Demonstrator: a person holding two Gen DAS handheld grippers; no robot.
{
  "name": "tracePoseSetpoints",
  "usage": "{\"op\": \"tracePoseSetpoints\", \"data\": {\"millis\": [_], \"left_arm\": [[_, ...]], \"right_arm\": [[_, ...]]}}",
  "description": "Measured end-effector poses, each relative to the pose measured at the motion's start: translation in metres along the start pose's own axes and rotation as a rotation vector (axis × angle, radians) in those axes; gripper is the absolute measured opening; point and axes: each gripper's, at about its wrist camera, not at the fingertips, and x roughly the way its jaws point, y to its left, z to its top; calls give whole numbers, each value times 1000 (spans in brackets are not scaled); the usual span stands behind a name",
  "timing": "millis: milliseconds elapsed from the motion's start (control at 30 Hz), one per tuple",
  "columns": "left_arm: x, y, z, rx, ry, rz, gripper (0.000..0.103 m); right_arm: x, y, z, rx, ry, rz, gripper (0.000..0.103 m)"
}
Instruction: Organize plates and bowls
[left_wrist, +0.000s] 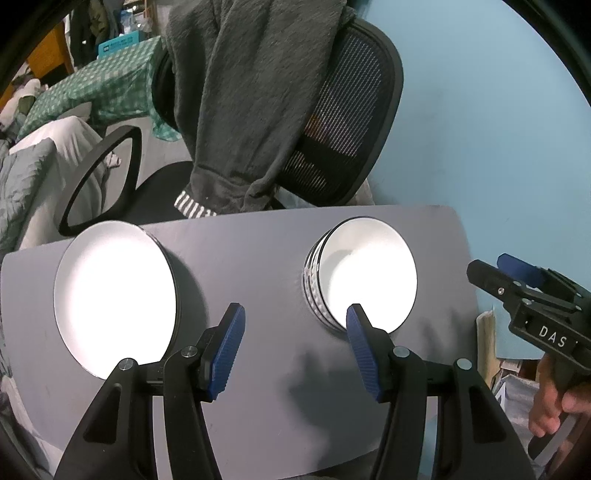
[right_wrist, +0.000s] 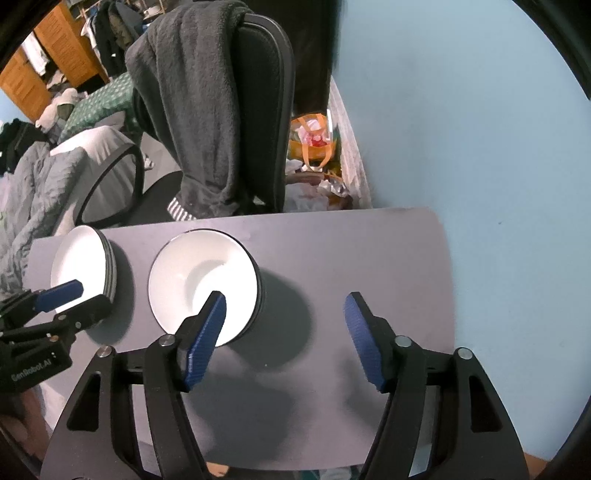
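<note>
Pale blue wall (right_wrist: 461, 110) rose behind a grey rectangular tabletop (right_wrist: 351, 251), and a black mesh office chair (left_wrist: 351, 122) stood at its far edge with a dark grey fleecy garment (left_wrist: 240, 92) draped over the backrest. Beyond the chair lay a bed with grey quilted bedding (right_wrist: 33, 192), and an orange bag (right_wrist: 314, 144) sat on the floor by the wall.

On the tabletop I had two separate white stacks. A stack of white plates with dark rims (left_wrist: 114, 295) sat toward the left, and a stack of white bowls with dark rims (left_wrist: 369, 273) sat near the middle, well apart from the plates.

My left gripper (left_wrist: 295, 350) hung above the tabletop with its blue ribbed pads (left_wrist: 225, 354) spread apart and nothing between them, over the bare grey strip between the two stacks. My right gripper (right_wrist: 284, 339) was likewise released and empty, just to the right of the bowls, its left pad overlapping the bowl rim in view; I cannot tell whether it touched. A hand (left_wrist: 550, 402) held its handle.
</note>
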Motion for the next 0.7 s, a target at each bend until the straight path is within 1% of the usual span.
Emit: {"op": "tracePoseSetpoints", "data": {"millis": [67,133,300,567,700], "left_arm": [[2,2,-2,0,6,-1,58],[4,4,-3,1,13,-3,62],[9,5,-5,17,21,-5,63],[24,5,-3,21,53,-21,64],[38,6,-3,13,85,-38,65]], "right_arm": [[3,-1,0,-3,3,-9,68],[8,-2,-1,-4,12,-13,68],[21,-9,-6,19,39,34,68],[37,-12,-5,14,65,58,68],[47,-10,-4,-2,79,65,68]]}}
